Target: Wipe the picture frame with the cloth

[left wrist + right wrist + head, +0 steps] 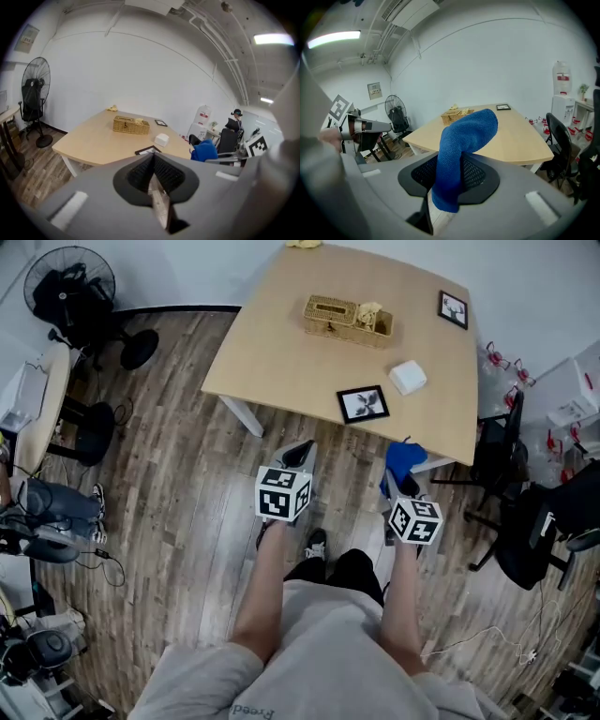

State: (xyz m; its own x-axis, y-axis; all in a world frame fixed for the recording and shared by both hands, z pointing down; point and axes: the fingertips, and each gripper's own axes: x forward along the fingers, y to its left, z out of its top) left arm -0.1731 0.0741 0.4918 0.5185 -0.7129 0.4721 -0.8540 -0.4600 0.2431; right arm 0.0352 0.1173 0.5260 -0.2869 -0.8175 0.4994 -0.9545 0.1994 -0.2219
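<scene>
A black picture frame point(363, 404) lies flat near the front edge of the wooden table point(281, 352); in the left gripper view the same picture frame point(148, 150) shows just past my jaws. A second small frame point(453, 309) lies at the table's far right. My right gripper point(401, 486) is shut on a blue cloth point(461, 150), which droops over the jaws. My left gripper point(297, 457) is shut with nothing in it. Both grippers hang in front of the table, short of its edge.
A wicker basket point(345, 320) and a white box point(408, 377) stand on the table. Black office chairs point(525, 521) are at the right, a floor fan point(70, 287) at the far left. Wood floor point(178, 484) lies under me.
</scene>
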